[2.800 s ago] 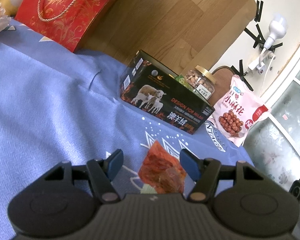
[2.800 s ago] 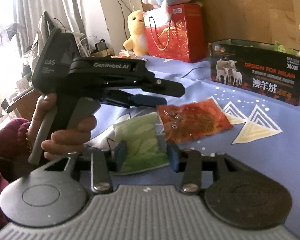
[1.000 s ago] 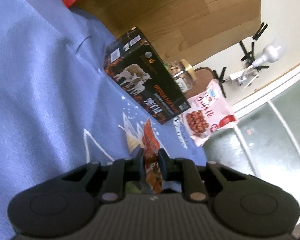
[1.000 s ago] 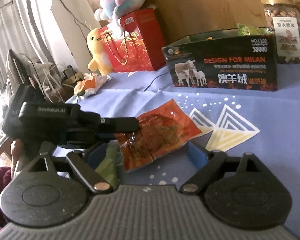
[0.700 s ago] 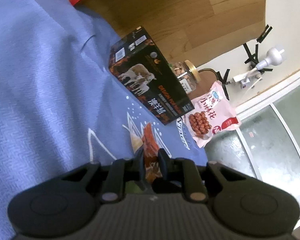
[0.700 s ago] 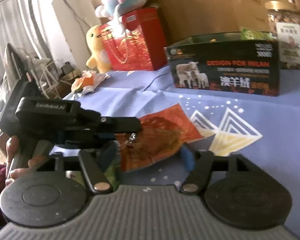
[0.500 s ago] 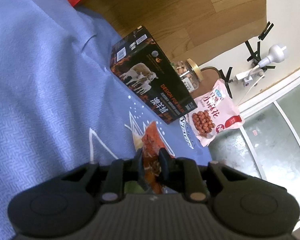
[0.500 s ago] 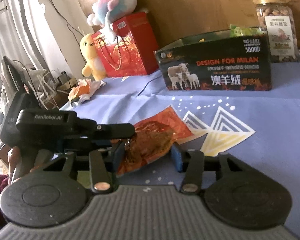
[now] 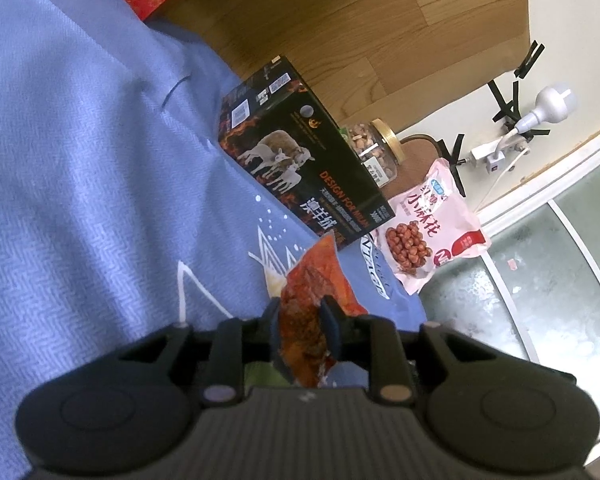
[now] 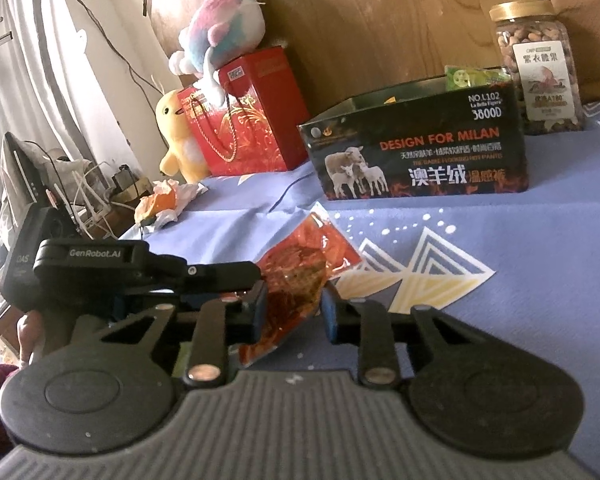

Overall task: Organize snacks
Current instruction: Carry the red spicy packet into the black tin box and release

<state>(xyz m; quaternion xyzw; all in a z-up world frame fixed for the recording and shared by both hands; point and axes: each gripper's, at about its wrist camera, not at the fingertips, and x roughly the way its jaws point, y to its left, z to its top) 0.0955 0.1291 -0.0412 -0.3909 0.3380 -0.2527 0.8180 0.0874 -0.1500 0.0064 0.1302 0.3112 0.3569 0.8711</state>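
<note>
The left gripper [image 9: 303, 320] is clamped on the near end of the orange snack packet [image 9: 314, 280], which is lifted off the blue tablecloth [image 9: 80, 200] and points toward the black box [image 9: 300, 176]. From the right wrist view the right gripper [image 10: 292, 312] has just been closing around the same orange snack packet [image 10: 300, 276]; its jaws look pressed on the packet's lower edge, so both grippers appear to hold one packet, close in front of the black box [image 10: 420, 148], which stands open at the top.

Likely this is a handover on the way to dropping the packet into the box. Risks as I judge them:
- both grippers pulling in different directions could tear or crumple the thin wrapper
- if the left lets go before the right grip is firm, the slippery packet could slide out and fall back on the cloth
- the two grippers sit almost touching, so a careless move could knock them together
- a green packet [image 9: 260, 372] lies just under the held one, on the near side from the box, and could be dragged along or forgotten

The nut jar [image 10: 538, 68] and pink peanut bag [image 9: 432, 224] stand beside the box, out of the way
</note>
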